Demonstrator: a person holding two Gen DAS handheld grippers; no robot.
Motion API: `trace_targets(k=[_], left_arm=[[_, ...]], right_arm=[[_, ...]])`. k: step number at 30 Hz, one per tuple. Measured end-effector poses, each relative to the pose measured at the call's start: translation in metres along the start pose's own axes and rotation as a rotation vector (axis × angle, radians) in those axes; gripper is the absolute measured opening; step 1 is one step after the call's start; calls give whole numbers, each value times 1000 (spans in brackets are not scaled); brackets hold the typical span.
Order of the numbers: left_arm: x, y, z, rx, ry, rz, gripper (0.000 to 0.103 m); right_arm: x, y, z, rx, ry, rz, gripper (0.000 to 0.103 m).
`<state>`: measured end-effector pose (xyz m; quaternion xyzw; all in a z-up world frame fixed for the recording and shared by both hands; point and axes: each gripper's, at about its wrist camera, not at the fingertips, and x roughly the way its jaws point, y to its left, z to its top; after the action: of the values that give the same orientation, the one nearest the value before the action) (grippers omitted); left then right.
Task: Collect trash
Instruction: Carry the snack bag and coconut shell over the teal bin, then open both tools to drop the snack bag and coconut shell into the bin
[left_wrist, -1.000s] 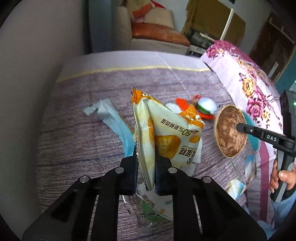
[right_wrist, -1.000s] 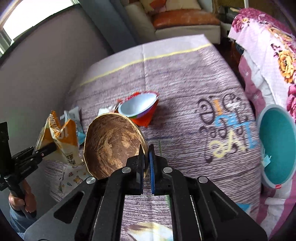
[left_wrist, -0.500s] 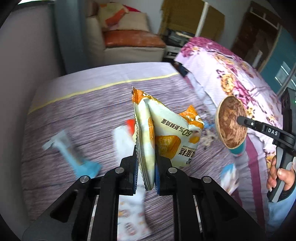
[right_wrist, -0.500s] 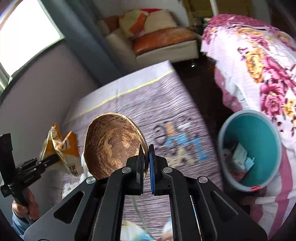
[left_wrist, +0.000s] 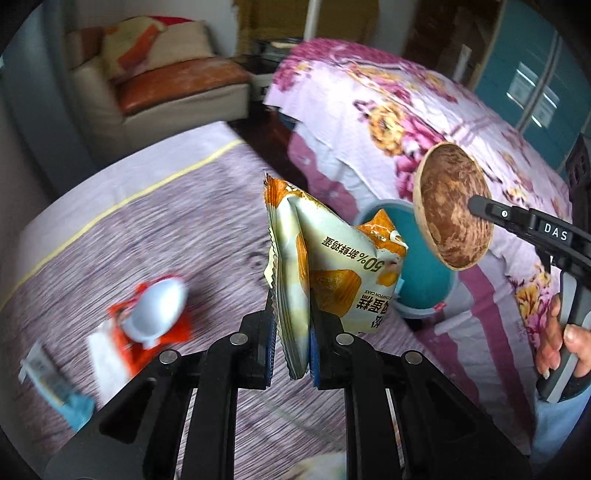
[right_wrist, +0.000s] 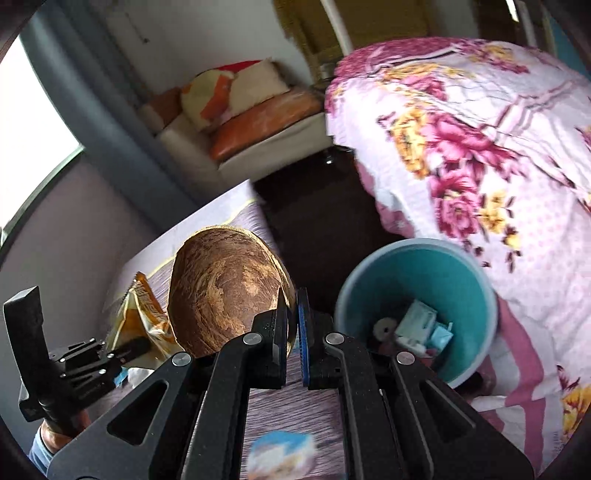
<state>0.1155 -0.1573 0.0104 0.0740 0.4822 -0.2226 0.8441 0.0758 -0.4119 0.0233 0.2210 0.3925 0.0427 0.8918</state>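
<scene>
- Two claws show, each clamped on a piece of trash and held up off the counter (left_wrist: 155, 236), which wears a purple wood-grain cover.
- Left claw (left_wrist: 291, 347), at lower centre of the left wrist view, has its jaws squeezed narrow on the lower edge of a yellow-and-white snack bag (left_wrist: 332, 266), which stands upright above the fingers.
- Right claw (right_wrist: 293, 332), at lower centre of the right wrist view, pinches the rim of a brown coconut-shell bowl (right_wrist: 225, 291) that sits tilted, left of the fingers.
- Teal bin (right_wrist: 458, 280) stands at right centre of the right wrist view, between the counter and a floral bedspread (right_wrist: 480, 147), with scraps of trash in its bottom.
- On the counter, lower left of the left wrist view, lie a red wrapper with a white cup (left_wrist: 155, 310) on it and a blurred blue packet (left_wrist: 55, 387).
- A person's hand (left_wrist: 561, 343) grips the right handle at the right edge.
</scene>
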Motion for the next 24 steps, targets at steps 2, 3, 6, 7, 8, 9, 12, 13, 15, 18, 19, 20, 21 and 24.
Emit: trace_targets(k=[2,3,6,7,8,9,12,13,15,18,19,20,21,24], left_arm=[[12,-14,7,21,16,-9,14],[18,-21,10,33,25,-13,14],[40,-47,18,66,54,-30,14],[45,-52,20,75,61,-34,14],[52,-60,22,87,71,-39,14],[57,-68,23,99,81,-43,15],[74,-87,27,128,110,-53,15],[78,-91,27,136,117,-55,15],[89,-102,29,153,133,-59,15],[101,-111,28,168,154,-62,15],[105,-113,28,169,160,-62,15],[109,-115,28,170,167,-62,15],[113,-116,28,172,175,-61,15],[127,-119,28,176,198,-57,15]], right_arm=[[-3,-20,1,30,-7,-15,5],[-5,-29,2,45,-10,-24,5],[-11,-52,1,79,-25,-55,5],[-12,-56,1,84,-28,-60,5],[-14,-65,2,96,-34,-70,5],[-15,-73,2,108,-39,-80,5],[-17,-92,0,136,-43,-99,5],[-17,-96,0,140,-42,-102,5],[-17,-107,-1,155,-40,-111,5],[-14,-120,-2,166,-30,-128,5],[-14,-122,-3,167,-29,-132,5],[-13,-125,-3,168,-27,-138,5],[-12,-127,-4,170,-25,-140,5],[-6,-134,-3,179,-16,-147,5]])
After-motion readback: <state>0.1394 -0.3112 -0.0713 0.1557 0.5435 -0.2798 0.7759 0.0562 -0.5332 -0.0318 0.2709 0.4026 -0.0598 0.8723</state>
